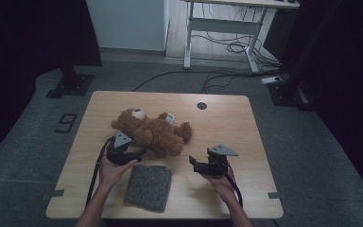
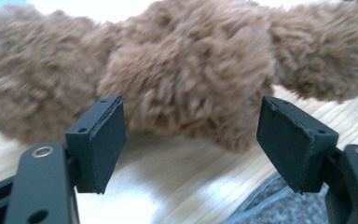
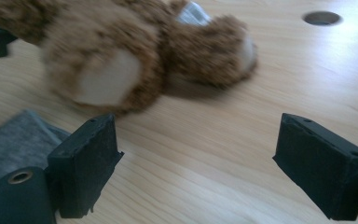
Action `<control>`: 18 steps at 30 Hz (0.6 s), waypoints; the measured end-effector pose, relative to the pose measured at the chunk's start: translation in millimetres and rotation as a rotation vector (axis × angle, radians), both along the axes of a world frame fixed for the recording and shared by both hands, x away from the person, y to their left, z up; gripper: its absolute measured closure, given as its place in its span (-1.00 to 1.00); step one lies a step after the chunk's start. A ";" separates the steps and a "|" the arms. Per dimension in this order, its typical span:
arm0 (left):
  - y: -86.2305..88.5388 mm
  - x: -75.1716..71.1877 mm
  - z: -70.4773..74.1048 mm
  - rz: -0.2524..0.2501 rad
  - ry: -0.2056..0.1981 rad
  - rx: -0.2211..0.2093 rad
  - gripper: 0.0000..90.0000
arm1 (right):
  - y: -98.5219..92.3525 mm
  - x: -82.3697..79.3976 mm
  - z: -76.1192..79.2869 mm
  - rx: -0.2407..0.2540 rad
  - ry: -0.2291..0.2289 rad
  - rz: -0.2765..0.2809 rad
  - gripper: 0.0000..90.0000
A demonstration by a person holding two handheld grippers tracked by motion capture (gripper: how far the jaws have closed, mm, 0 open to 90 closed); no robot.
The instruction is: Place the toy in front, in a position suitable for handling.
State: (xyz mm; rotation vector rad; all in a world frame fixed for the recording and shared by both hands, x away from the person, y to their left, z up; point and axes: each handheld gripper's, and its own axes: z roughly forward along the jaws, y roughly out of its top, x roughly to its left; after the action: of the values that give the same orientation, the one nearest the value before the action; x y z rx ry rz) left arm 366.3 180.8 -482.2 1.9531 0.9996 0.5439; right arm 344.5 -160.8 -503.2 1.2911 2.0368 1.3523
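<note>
A brown teddy bear (image 1: pixel 153 132) lies on its back across the middle of the wooden table (image 1: pixel 227 123), head toward the far left. My left gripper (image 1: pixel 141 152) is beside its near flank, pointing at it. In the left gripper view the jaws (image 2: pixel 191 140) stand open with only tabletop between them, and the bear's fur (image 2: pixel 191 70) is just beyond the tips. My right gripper (image 1: pixel 194 165) hovers right of the bear's legs, pointing left. In the right gripper view its jaws (image 3: pixel 191 158) are open and empty, a short way from the bear's foot (image 3: pixel 107 79).
A folded grey cloth (image 1: pixel 149 187) lies near the front edge between my hands, its corner in both gripper views (image 2: pixel 270 205) (image 3: pixel 14 144). A round cable hole (image 1: pixel 202 105) is in the table's far side. A white desk frame (image 1: pixel 222 28) and floor cables stand beyond.
</note>
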 end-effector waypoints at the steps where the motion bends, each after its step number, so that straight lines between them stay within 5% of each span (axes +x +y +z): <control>1: -2.2 1.4 0.3 -0.007 0.001 0.001 -0.50 | 2.8 0.5 1.4 0.006 -0.001 0.007 -0.71; 8: -12.2 17.2 1.1 0.014 0.014 -0.011 -0.49 | 35.0 6.3 8.0 0.008 -0.002 0.065 -0.73; 14: -11.3 20.5 -1.4 0.048 0.005 -0.012 -0.10 | 64.4 20.0 3.7 -0.010 0.013 0.102 -0.72; 17: -9.3 20.3 -1.3 0.066 0.001 -0.022 0.14 | 71.0 25.4 3.9 -0.019 -0.002 0.104 -0.53; 18: -6.9 20.5 -1.0 0.074 0.003 -0.041 0.14 | 72.9 27.8 3.9 -0.026 -0.019 0.101 -0.30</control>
State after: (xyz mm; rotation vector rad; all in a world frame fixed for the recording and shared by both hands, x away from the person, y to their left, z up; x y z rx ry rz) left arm 386.9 173.9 -483.3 1.8873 1.0800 0.5580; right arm 372.4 -87.9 -499.2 1.1748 2.1254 1.3715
